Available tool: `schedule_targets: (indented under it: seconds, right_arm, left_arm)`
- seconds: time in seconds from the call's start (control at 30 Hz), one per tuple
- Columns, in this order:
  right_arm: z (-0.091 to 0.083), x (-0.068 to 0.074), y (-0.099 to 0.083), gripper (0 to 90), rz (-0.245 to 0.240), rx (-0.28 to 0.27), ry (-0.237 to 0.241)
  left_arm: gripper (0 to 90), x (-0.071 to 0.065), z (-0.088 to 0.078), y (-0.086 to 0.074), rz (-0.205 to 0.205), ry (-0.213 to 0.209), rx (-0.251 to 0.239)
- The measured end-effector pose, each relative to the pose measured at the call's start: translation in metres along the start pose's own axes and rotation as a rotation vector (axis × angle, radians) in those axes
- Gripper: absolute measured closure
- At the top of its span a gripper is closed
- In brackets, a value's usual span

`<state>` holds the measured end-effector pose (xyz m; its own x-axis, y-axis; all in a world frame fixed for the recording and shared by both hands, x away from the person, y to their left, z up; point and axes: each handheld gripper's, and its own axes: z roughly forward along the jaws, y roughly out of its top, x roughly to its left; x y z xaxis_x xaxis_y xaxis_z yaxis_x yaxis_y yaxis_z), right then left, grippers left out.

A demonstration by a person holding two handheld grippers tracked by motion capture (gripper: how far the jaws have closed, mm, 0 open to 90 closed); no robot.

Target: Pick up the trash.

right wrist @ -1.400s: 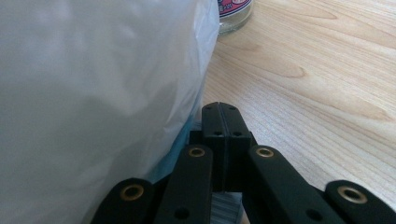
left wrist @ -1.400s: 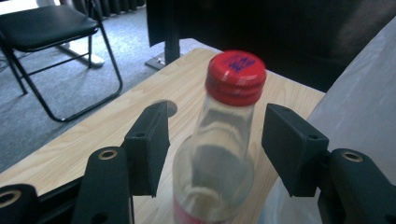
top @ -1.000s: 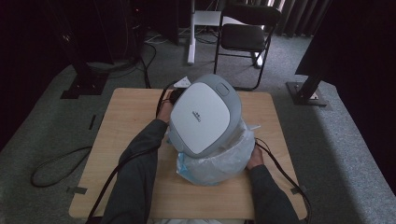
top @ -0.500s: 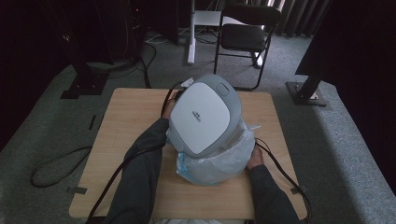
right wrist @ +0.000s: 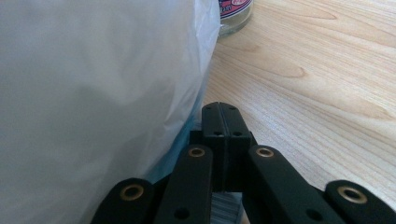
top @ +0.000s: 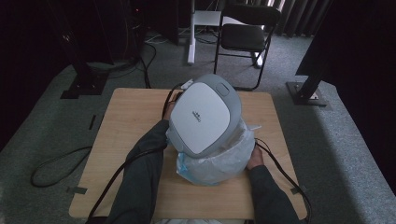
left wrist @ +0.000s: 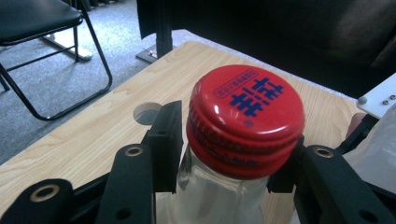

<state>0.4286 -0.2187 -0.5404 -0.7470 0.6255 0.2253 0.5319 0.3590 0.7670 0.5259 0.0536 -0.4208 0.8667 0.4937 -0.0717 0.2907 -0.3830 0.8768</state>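
Left gripper (left wrist: 233,154): its fingers (left wrist: 163,140) have just been closing, and now they sit on either side of the red cap (left wrist: 245,114) of a clear glass bottle (left wrist: 210,196). They look to be touching the cap's ribbed edge, so I read this as a grip on the cap.

Bottle's place: standing upright on the tabletop (left wrist: 93,126), its base out of the left gripper view; a glass base with a red-and-white label (right wrist: 233,11) shows at the top of the right gripper view, just beside the white plastic bag (right wrist: 93,93), probably the same bottle.

Right gripper (right wrist: 223,140): fingers clenched together with nothing between them, resting low against the bag.

Risk, slip: the fingers catch only the rim of a round, glossy cap; a twist could skate round it instead of turning it.

Risk, spin: nothing steadies the bottle's body, so the whole bottle may rotate with the cap.

Risk, tip: a grip this high on a tall, narrow thing gives leverage; a sideways tug could topple it toward the bag.

Risk, sight: in the high view the person's white headgear (top: 203,116) covers the work, so a mistake could go unnoticed from above.
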Motion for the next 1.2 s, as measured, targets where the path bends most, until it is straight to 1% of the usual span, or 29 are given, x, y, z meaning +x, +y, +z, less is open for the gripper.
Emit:
schedule_targets:
  seconds: [0.1, 0.17, 0.23, 0.27, 0.33, 0.37, 0.4, 0.57, 0.67, 0.83, 0.97, 1.13, 1.2]
  right_arm:
    - [0.0000, -0.0002, -0.0002, 90.0, 0.000, -0.001, 0.001]
    - [0.0000, -0.0002, -0.0002, 90.0, -0.001, -0.002, 0.001]
    - [0.0000, -0.0002, -0.0002, 90.0, 0.000, -0.001, 0.001]
    - [0.0000, -0.0003, -0.0002, 90.0, -0.001, -0.002, 0.001]
    - [0.0000, -0.0002, -0.0002, 90.0, 0.000, -0.001, 0.001]
    - [0.0000, -0.0004, -0.0002, 90.0, -0.001, -0.002, 0.002]
    - [0.0000, -0.0004, -0.0001, 90.0, 0.000, -0.002, 0.002]
    - [0.0000, -0.0006, 0.0000, 90.0, 0.001, -0.001, 0.003]
    - [0.0000, -0.0007, -0.0001, 90.0, 0.001, -0.001, 0.002]
    - [0.0001, -0.0009, -0.0002, 90.0, 0.001, -0.003, 0.003]
    - [0.0000, -0.0015, -0.0007, 90.0, 0.002, -0.006, 0.006]
    - [0.0000, -0.0016, -0.0013, 90.0, 0.005, -0.010, 0.007]
    - [0.0000, -0.0016, -0.0013, 90.0, 0.004, -0.010, 0.007]
  left_arm:
    - [50.7, -0.0010, -0.0012, -0.0007, 0.003, -0.001, -0.010]
    - [50.2, -0.0020, -0.0017, -0.0021, 0.012, -0.002, -0.009]
    - [49.9, -0.0018, -0.0028, -0.0043, 0.009, 0.000, -0.018]
    - [50.3, -0.0013, -0.0037, -0.0053, 0.001, -0.001, -0.024]
    - [52.4, -0.0002, -0.0056, -0.0069, -0.001, 0.002, -0.029]
    - [54.5, -0.0005, -0.0062, -0.0074, -0.001, 0.013, -0.030]
    - [56.5, -0.0004, -0.0068, -0.0072, -0.003, 0.012, -0.028]
    - [56.8, -0.0013, -0.0064, -0.0051, 0.011, 0.002, -0.012]
    - [56.8, -0.0006, -0.0065, -0.0061, 0.003, 0.001, -0.021]
    - [57.2, 0.0000, -0.0067, -0.0054, -0.022, -0.001, -0.016]
    - [57.6, -0.0011, -0.0075, -0.0043, -0.020, 0.013, -0.010]
    - [58.1, -0.0008, -0.0083, -0.0032, -0.043, 0.009, -0.014]
    - [58.2, -0.0017, -0.0087, -0.0022, -0.038, 0.014, -0.013]
